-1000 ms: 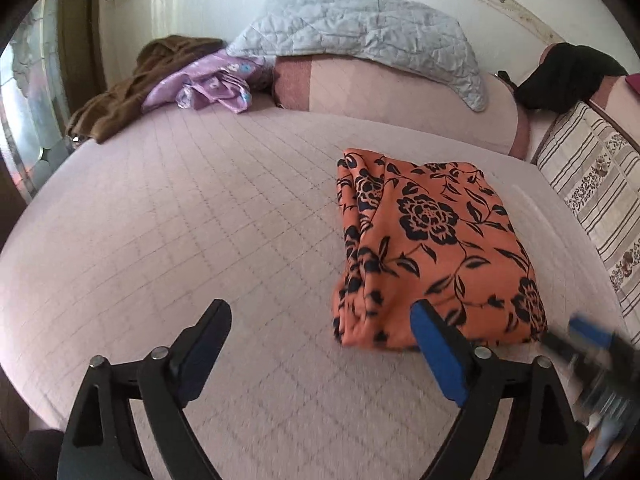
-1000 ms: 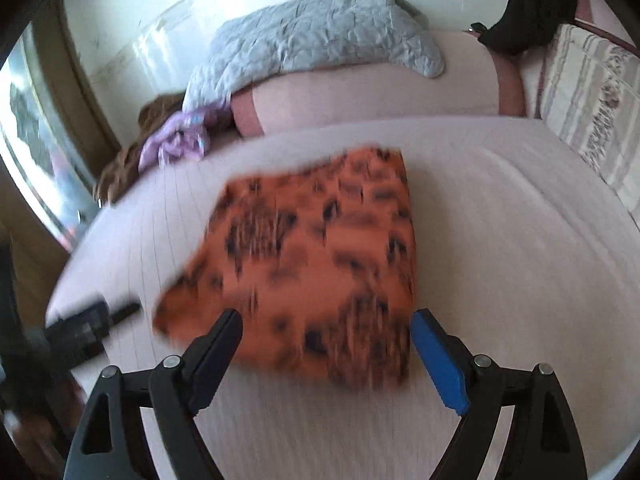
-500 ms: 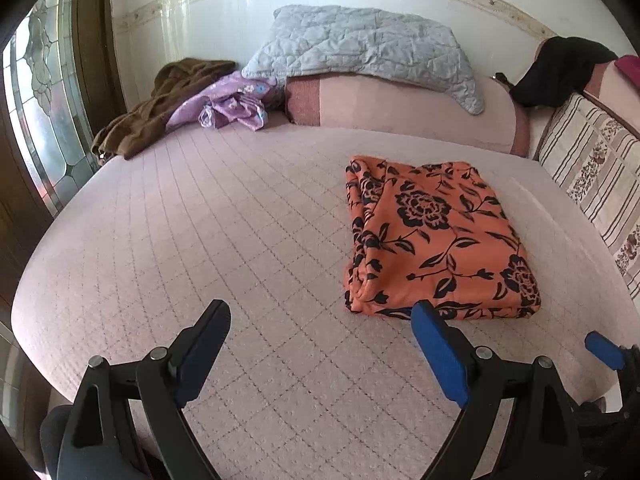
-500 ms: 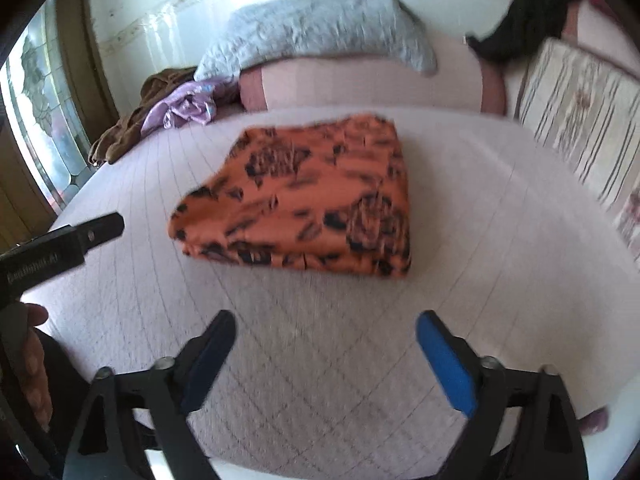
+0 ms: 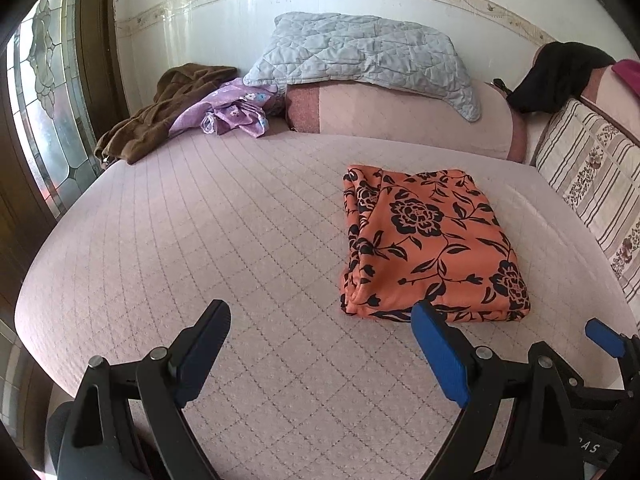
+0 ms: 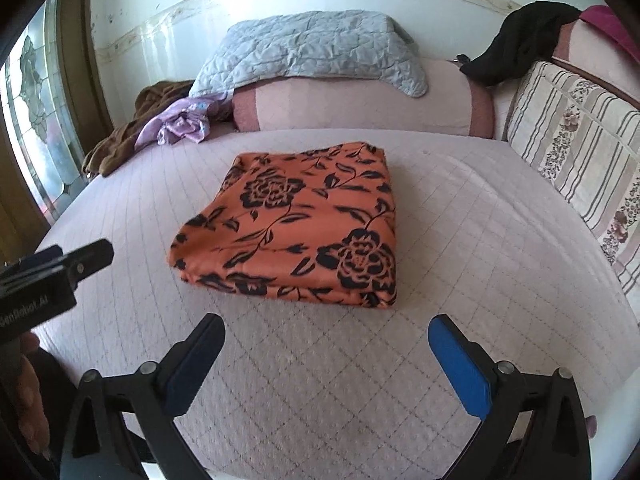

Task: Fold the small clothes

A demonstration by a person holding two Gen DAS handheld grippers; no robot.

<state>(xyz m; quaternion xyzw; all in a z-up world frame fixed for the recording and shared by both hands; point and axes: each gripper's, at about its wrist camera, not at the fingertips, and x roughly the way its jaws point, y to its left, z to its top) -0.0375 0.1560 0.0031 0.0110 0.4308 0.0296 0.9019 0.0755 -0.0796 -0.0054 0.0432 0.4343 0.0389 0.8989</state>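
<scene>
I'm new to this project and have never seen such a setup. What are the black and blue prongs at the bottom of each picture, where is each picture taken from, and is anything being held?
There is no robot here. A person holds a two-finger claw in each hand, and a wide-angle camera on each looks forward along its fingers. One picture comes from the left claw, the other from the right claw; the black prongs with blue pads are their fingers. Both claws are open and hold nothing. On the pink quilted bed lies an orange cloth with black flowers, folded into a neat rectangle. At the head of the bed are a grey quilted pillow, a purple garment and a brown one.
</scene>
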